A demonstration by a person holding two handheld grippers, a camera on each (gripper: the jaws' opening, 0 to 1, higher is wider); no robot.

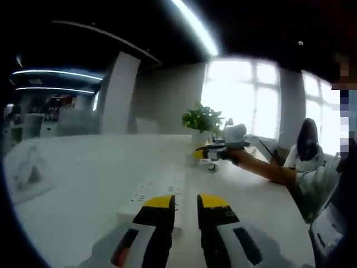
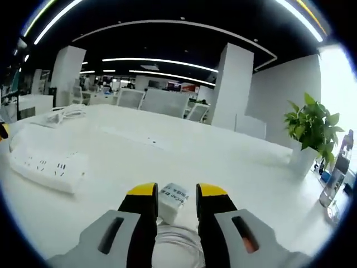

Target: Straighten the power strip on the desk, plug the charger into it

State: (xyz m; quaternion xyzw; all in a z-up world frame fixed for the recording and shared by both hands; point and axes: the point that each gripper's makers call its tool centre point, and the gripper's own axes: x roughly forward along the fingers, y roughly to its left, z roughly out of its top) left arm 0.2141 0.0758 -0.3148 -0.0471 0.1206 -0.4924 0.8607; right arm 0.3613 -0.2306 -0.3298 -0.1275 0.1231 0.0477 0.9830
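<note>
Charger (image 2: 173,202), label unreadable, between right gripper (image 2: 172,202) jaws; left gripper (image 1: 186,207) slightly open, empty.

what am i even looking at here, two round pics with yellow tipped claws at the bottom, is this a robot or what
No robot: a person holds a two-jaw gripper in each hand, and a fisheye camera rides on each one, looking along its jaws.

In the left gripper view, the left gripper hangs just above the near end of a long white power strip lying on the white desk; nothing sits between its jaws. Further off, the other gripper comes in from the right with something white at its tip.

In the right gripper view, the right gripper holds a small white charger block with a printed label between its jaws. The power strip lies to its left. A green potted plant stands at the right.
</note>
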